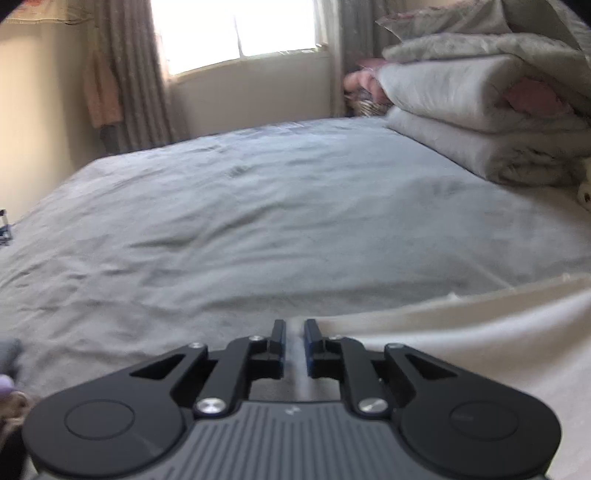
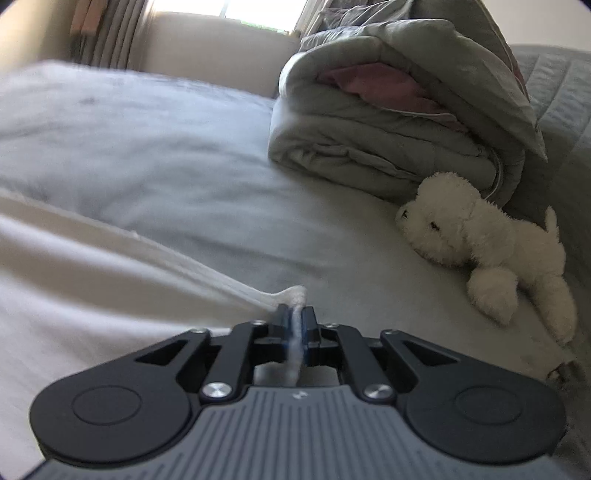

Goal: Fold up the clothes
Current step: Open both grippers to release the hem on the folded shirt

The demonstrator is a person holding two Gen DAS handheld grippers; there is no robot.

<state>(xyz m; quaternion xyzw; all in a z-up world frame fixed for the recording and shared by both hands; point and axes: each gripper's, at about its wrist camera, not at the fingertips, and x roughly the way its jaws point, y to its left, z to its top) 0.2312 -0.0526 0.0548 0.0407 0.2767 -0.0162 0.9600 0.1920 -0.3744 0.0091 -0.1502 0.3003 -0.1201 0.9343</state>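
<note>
A cream garment (image 1: 461, 339) lies spread on the grey bed sheet (image 1: 258, 206), stretched between both grippers. My left gripper (image 1: 294, 326) has its jaws nearly together, with a pale strip of the garment's edge showing between them. In the right wrist view the same cream garment (image 2: 92, 266) runs off to the left. Its bunched corner sticks up between the fingers of my right gripper (image 2: 295, 312), which is shut on it just above the sheet (image 2: 166, 147).
A folded grey duvet stack (image 1: 461, 110) (image 2: 369, 122) sits at the far right of the bed. A white plush dog (image 2: 491, 243) lies in front of it. A window (image 1: 236, 29) and curtains (image 1: 136, 74) stand beyond the bed's far edge.
</note>
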